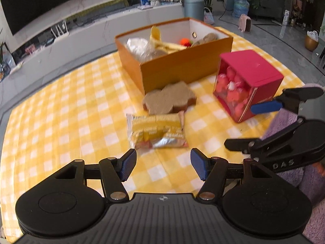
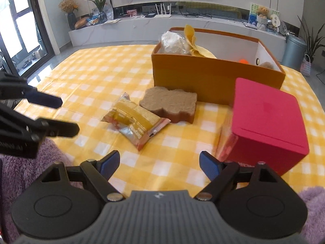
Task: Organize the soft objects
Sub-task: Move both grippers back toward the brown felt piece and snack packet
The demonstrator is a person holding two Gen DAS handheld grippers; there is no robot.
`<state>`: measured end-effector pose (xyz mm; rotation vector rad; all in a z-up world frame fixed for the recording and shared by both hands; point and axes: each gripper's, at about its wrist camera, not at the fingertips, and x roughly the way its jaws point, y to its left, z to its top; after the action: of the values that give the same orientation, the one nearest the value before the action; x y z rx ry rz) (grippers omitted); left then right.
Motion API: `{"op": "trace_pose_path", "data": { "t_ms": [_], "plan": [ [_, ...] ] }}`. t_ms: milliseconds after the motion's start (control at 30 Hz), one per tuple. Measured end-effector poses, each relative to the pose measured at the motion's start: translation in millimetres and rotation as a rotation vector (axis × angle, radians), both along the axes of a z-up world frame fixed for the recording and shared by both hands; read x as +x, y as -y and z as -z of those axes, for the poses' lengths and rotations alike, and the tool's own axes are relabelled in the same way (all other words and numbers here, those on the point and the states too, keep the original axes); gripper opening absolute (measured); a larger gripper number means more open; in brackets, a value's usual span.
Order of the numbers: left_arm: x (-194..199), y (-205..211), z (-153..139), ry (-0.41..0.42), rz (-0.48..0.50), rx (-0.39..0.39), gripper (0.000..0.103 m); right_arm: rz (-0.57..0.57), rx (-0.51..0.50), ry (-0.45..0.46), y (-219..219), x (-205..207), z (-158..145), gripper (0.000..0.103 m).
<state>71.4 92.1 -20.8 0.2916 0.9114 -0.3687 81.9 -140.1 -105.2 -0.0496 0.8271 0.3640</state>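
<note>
Yellow snack packet (image 1: 157, 131) lying mid-desk, just before bread-shaped sponge (image 1: 169, 97) and orange box (image 1: 174, 56). Left gripper (image 1: 163, 163) and right gripper (image 2: 159, 163) both wide open, empty. Best pinched across its middle, gently, then lifted boxward.

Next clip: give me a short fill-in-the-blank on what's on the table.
The brown sponge lies against the ___ box.
The snack packet lies nearest the ___ gripper.
Both grippers' jaws are ___; see also the right gripper.
The red box stands on the ___ cloth.

Missing: orange; left; open; checked
</note>
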Motion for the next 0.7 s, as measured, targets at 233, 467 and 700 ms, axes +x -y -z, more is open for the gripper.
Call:
{"op": "trace_pose_path", "data": {
  "t_ms": [233,467,700],
  "plan": [
    [20,-32,12,-0.048,-0.080,-0.029,0.073,-0.046,-0.003,-0.009,-20,11,5,0.073],
    [40,-42,20,-0.070,-0.090,-0.051,0.072,-0.061,-0.033,-0.037,-33,31,15,0.069],
    [65,-41,36,-0.119,-0.095,-0.082,0.073,-0.079,-0.064,-0.064,-41,52,25,0.065]
  ]
}}
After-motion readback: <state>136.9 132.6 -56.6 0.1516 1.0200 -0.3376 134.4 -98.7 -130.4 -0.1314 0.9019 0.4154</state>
